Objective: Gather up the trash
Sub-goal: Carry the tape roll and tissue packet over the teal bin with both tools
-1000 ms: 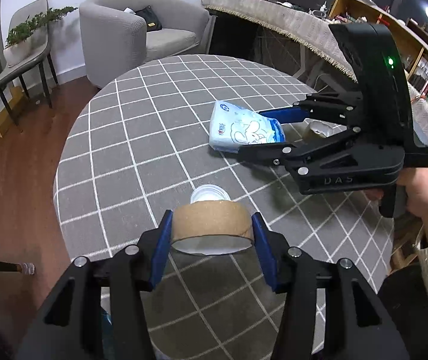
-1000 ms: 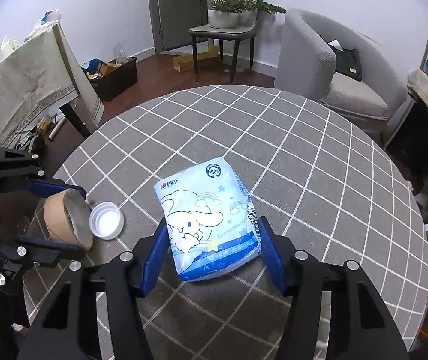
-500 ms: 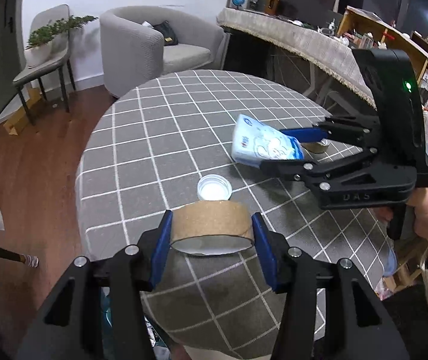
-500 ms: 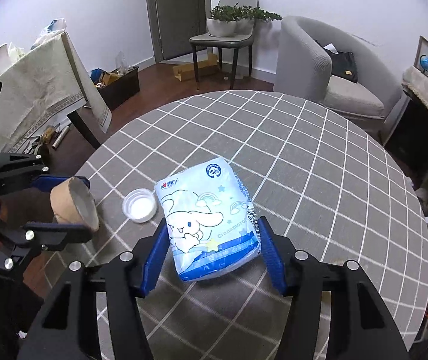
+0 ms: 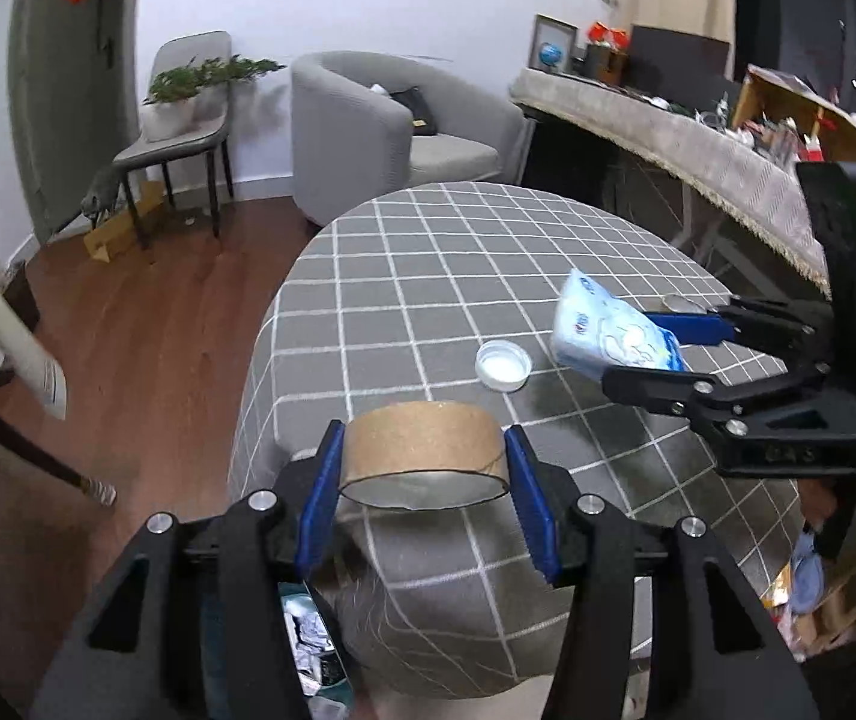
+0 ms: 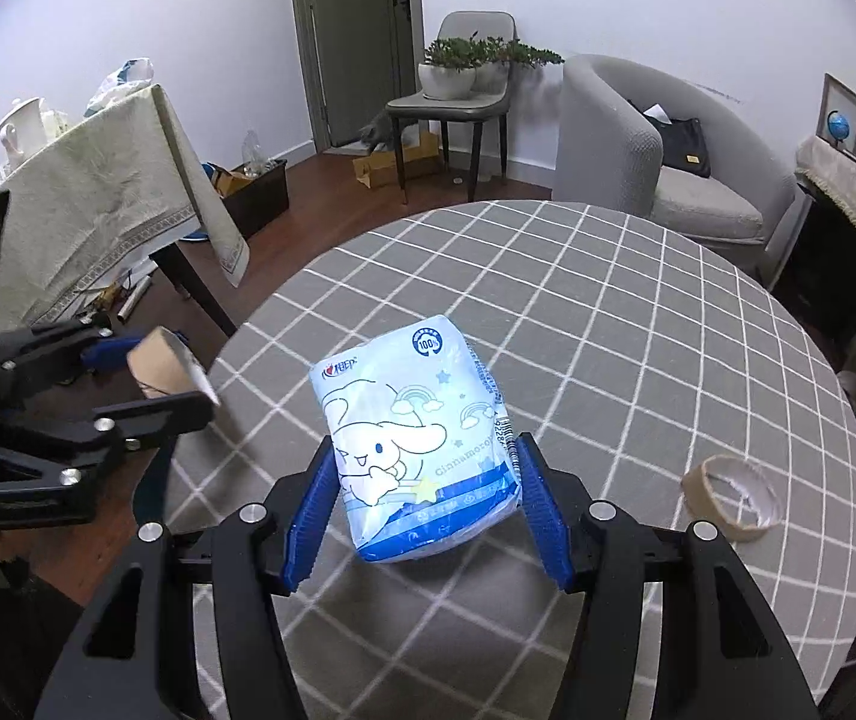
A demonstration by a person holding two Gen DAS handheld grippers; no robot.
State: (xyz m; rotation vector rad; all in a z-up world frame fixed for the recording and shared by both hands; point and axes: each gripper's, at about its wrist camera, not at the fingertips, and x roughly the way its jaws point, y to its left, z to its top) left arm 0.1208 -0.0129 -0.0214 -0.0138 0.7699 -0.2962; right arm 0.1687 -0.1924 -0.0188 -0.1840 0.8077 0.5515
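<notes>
My left gripper [image 5: 425, 483] is shut on a brown cardboard tape core [image 5: 425, 447], held above the near edge of the round table [image 5: 428, 276]. In the right wrist view that core [image 6: 161, 366] shows at the left, past the table's rim, in the left gripper [image 6: 146, 375]. My right gripper [image 6: 425, 507] is shut on a light blue tissue pack [image 6: 416, 432] with a cartoon print, lifted over the table. The same pack [image 5: 608, 336] appears at the right of the left wrist view in the right gripper [image 5: 650, 348]. A white lid [image 5: 503, 365] lies on the cloth.
A roll of brown tape [image 6: 734, 495] lies near the table's right edge. A grey armchair [image 5: 380, 126], a chair with a plant [image 5: 188, 120] and a cloth-covered side table [image 6: 98, 192] stand around. Crumpled trash [image 5: 308, 636] shows low beneath my left gripper.
Both grippers have drawn back toward the table's near left edge with their loads; the tape core now hangs at the rim, and the white lid lies farther from the left gripper.
</notes>
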